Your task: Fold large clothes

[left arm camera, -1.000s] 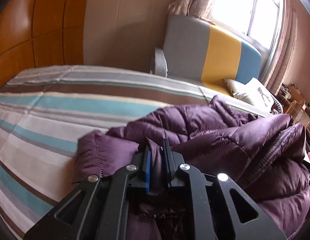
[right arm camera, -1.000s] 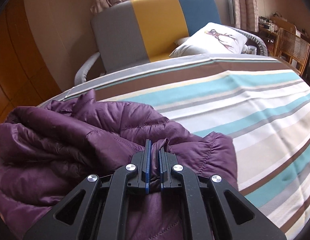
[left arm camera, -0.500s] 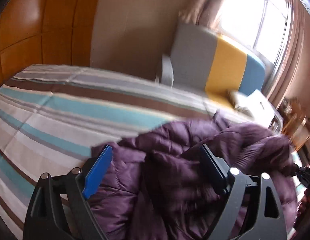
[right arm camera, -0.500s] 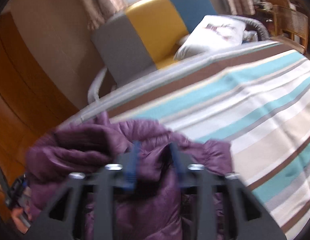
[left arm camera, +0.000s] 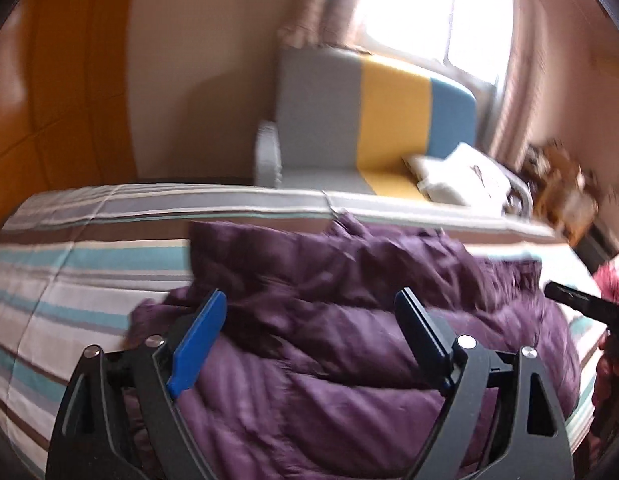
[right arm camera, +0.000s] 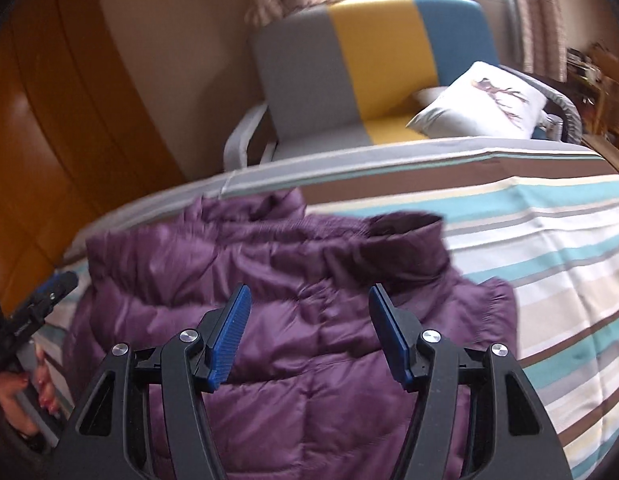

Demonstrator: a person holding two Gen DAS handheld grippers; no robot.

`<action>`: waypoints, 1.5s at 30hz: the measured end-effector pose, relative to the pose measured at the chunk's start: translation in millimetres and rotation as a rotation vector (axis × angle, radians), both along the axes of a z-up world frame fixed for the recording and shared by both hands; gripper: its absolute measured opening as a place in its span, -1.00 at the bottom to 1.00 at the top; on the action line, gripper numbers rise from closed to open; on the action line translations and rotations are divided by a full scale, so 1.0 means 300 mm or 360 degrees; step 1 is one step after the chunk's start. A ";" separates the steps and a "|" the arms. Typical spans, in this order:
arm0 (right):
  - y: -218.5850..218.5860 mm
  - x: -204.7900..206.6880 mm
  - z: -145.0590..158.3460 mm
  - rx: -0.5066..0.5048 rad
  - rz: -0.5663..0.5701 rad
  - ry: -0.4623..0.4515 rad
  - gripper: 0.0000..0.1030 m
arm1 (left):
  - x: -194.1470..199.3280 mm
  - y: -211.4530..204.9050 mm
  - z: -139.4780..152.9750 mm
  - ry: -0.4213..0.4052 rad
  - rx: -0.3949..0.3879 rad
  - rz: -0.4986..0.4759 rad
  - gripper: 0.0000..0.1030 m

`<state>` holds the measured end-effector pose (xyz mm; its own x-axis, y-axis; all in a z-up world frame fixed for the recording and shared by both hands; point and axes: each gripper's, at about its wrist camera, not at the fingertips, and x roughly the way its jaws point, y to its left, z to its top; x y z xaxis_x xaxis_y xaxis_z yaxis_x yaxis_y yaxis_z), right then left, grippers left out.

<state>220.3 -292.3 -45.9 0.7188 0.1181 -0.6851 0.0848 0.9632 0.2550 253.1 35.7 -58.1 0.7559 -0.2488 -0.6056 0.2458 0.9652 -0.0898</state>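
A purple quilted down jacket lies bunched on the striped bed. In the right wrist view the jacket is spread below the gripper, its collar towards the far side. My left gripper is open and empty, above the jacket's near part. My right gripper is open and empty, above the jacket's middle. The right gripper's tip shows at the right edge of the left wrist view. The left gripper shows at the left edge of the right wrist view.
Beyond the bed stands an armchair in grey, yellow and blue with a white cushion. An orange wooden wardrobe is on the left. A window with curtains is behind the chair. A wicker chair stands at the far right.
Both grippers were shut on folds of the jacket a second ago. They have opened, let the jacket drop onto the bed and pulled back and up.
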 end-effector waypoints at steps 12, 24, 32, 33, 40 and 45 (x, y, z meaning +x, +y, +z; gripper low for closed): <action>0.112 0.123 -0.138 -0.0170 0.0103 0.0199 -0.85 | 0.088 -0.064 -0.148 0.0242 0.0064 -0.0022 0.56; 0.060 0.203 -0.096 -0.0138 0.0067 0.0081 -0.94 | 0.200 -0.004 -0.138 0.0284 0.0117 0.0123 0.46; 0.067 0.235 -0.224 -0.0137 0.0053 0.0120 -0.94 | 0.207 0.012 -0.225 0.0251 0.0017 0.0102 0.58; 0.064 0.238 -0.230 -0.0124 0.0054 0.0124 -0.94 | 0.206 0.013 -0.229 0.0249 0.0010 0.0106 0.58; 0.050 0.212 -0.236 -0.0053 0.0051 0.0101 -0.93 | 0.149 0.064 -0.197 0.0202 -0.0019 0.0153 0.59; 0.039 0.196 -0.234 -0.0035 0.0034 0.0093 -0.93 | 0.058 0.185 -0.164 0.0099 0.0086 0.0387 0.70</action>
